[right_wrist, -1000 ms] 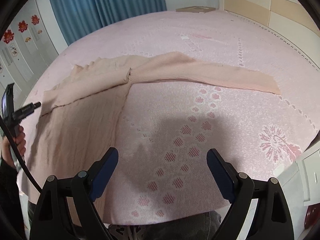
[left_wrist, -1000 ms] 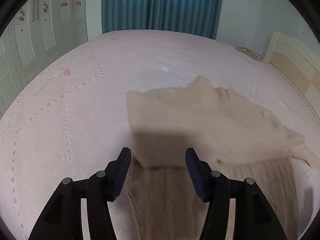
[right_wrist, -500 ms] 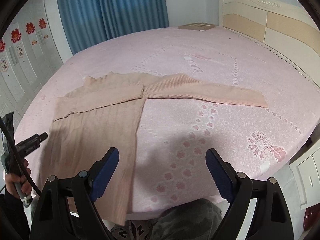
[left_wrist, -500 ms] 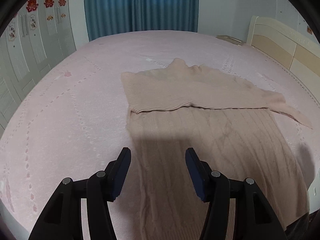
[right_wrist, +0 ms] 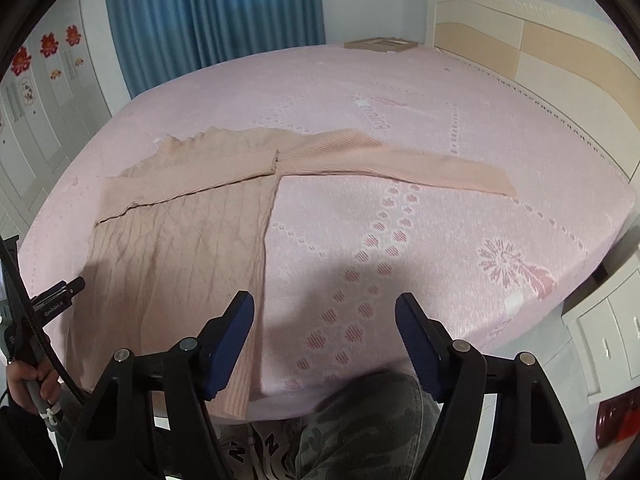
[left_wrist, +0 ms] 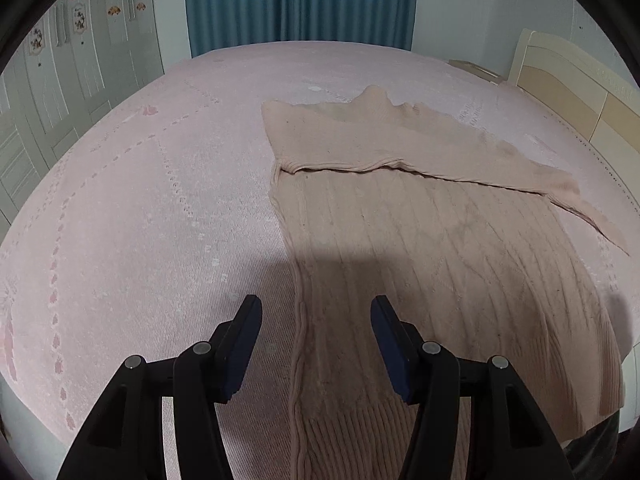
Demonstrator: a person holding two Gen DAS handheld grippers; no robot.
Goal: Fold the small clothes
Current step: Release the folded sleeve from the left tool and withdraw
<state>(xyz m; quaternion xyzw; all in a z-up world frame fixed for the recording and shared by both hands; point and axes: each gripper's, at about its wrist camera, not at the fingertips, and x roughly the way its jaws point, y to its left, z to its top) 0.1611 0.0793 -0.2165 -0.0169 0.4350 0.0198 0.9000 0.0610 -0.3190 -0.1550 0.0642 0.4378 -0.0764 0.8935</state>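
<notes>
Narrowing right claw [right_wrist: 325,312], empty, apparently farther from sweater [right_wrist: 180,232].

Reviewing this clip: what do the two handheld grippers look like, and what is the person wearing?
Both the left gripper and the right gripper have black angular fingers with silver rivets and dark blue pads. In the right wrist view the other gripper's black body bears small white lettering, and a black cable runs by the hand, which has a dark sleeve. Camouflage trousers show below.
</notes>
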